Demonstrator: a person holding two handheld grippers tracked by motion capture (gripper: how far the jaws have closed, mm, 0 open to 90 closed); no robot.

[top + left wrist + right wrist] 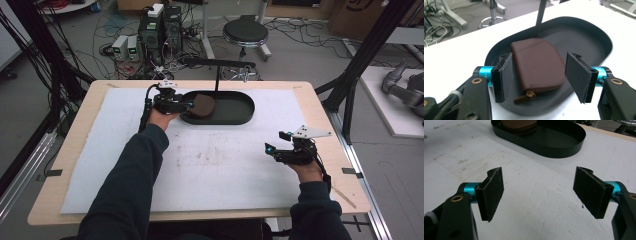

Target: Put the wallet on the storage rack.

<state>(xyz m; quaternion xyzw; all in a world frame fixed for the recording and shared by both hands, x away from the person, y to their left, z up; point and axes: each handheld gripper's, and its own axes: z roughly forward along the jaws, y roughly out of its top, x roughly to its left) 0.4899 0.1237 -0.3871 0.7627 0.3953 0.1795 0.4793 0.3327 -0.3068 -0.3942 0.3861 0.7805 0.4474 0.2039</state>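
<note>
Where the brown zip pouch lay, it rested flat in the left end of a black oval tray, its zipper pull pointing toward the near rim. In the high view the pouch sat against the tray's left curve, while the rest of the tray floor was bare. From the far side of the tray a thin black post rose and carried a dark arm across the top.

At the pouch, the left tongs were spread wide, one pad on either side of it, the jaws apart and closed on nothing; whether the pads touched the leather could not be told. From above, the left tongs reached over the tray's left rim, held by a hand in a dark sleeve.

Well apart, toward the near right of the white mat covering the counter, the right tongs hovered with their jaws also wide apart and empty. In the right gripper view those tongs faced the smudged mat, with the tray farther off.

Beyond the counter stood a round stool and tangled cables on the floor.
</note>
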